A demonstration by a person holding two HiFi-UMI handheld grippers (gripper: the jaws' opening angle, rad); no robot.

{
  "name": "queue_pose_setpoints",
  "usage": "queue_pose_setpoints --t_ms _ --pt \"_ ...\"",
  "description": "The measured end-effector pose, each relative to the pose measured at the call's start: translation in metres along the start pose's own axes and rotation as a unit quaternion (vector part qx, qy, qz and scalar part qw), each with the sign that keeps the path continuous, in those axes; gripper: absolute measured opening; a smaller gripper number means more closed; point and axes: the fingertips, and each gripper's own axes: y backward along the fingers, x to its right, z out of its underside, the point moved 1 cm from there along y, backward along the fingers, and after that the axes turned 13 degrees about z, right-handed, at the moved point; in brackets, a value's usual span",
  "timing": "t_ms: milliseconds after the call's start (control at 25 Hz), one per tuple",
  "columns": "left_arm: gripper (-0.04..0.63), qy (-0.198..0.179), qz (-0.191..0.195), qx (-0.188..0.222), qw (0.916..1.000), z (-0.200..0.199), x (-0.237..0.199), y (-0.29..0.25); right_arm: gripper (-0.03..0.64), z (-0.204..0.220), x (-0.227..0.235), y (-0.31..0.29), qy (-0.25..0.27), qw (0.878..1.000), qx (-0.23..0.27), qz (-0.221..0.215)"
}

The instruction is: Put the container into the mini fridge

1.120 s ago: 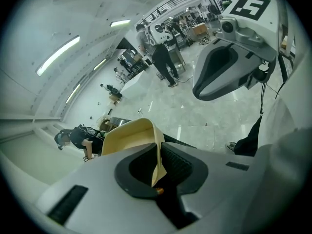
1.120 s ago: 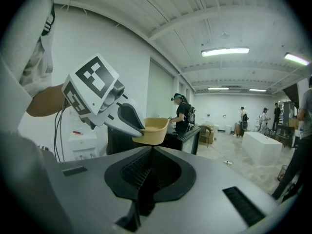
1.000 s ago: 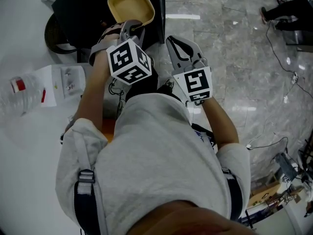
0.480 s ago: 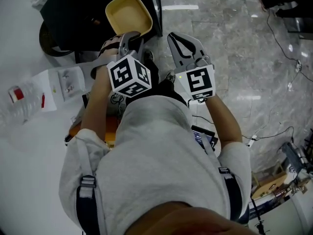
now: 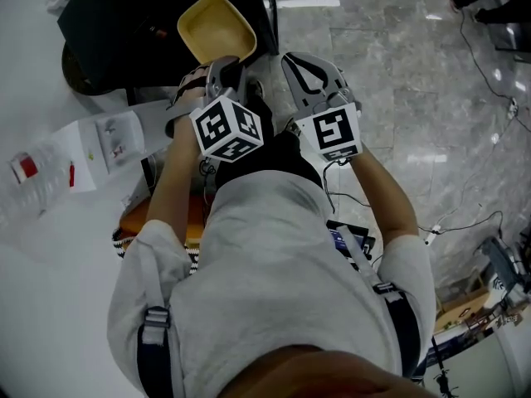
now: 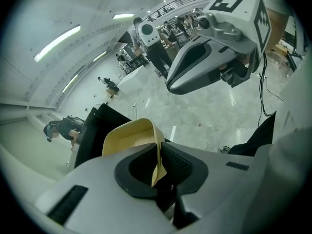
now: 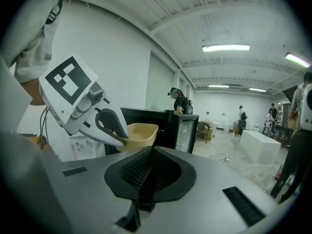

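Over marble floor (image 5: 398, 73), left hand-held gripper (image 5: 224, 66) pinches rim of yellow container (image 5: 214, 25).

Two grippers: the left gripper (image 5: 224, 63) and the right gripper (image 5: 304, 58). One container (image 5: 214, 25), in the left gripper's jaws. One fridge (image 5: 124, 23), just ahead of both grippers. One bottle (image 5: 33, 177), off to the left gripper's left.
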Motion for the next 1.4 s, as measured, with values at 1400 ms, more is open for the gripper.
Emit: queue_pose_setpoints --t_ms 1400 --pt "0.039 0.084 -0.025 -0.023 0.9958 0.122 -0.008 -0.150 0.040 0.124 -0.052 -0.085 -0.010 0.998 -0.054 0.002"
